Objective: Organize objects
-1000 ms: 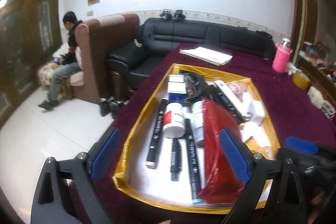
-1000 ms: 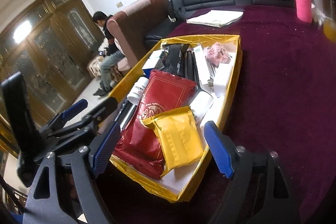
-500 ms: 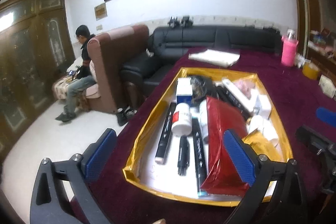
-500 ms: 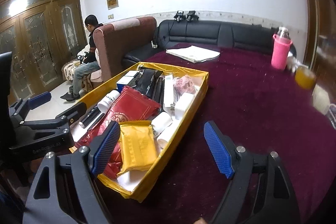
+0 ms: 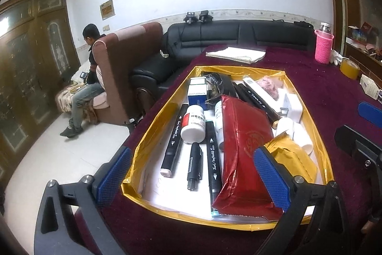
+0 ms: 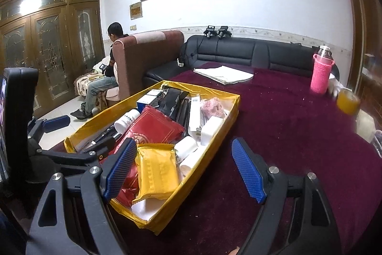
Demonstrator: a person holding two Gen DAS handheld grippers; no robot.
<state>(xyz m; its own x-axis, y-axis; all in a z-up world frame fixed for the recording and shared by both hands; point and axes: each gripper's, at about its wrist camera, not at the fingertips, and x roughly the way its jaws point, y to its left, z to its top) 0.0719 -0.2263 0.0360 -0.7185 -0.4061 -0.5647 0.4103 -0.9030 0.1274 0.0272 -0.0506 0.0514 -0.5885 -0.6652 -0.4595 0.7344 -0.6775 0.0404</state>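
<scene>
A gold-lined tray [image 5: 152, 133] sits on a bench covered in maroon cloth [image 5: 334, 92]. The left tool [image 5: 193, 172] hovers over the tray's near edge with its blue pads spread wide, gripping nothing. The right tool [image 6: 185, 170] is likewise spread and empty, its left pad above the tray's near corner, its right pad over bare cloth.

Inside the tray, at the centre, lies a red foil pouch [image 5: 243, 142] with a round embossed emblem. A yellow packet [image 5: 292, 157] touches it at 3 o'clock. At 9 o'clock lie black markers [image 5: 213, 154] with white script too small to read, and a white pill bottle [image 5: 193, 127] with a red label in Chinese characters. At 12 o'clock stands a blue-and-white box [image 5: 197, 93]. A pink bottle [image 6: 321, 73] stands well apart at 1 o'clock.
</scene>
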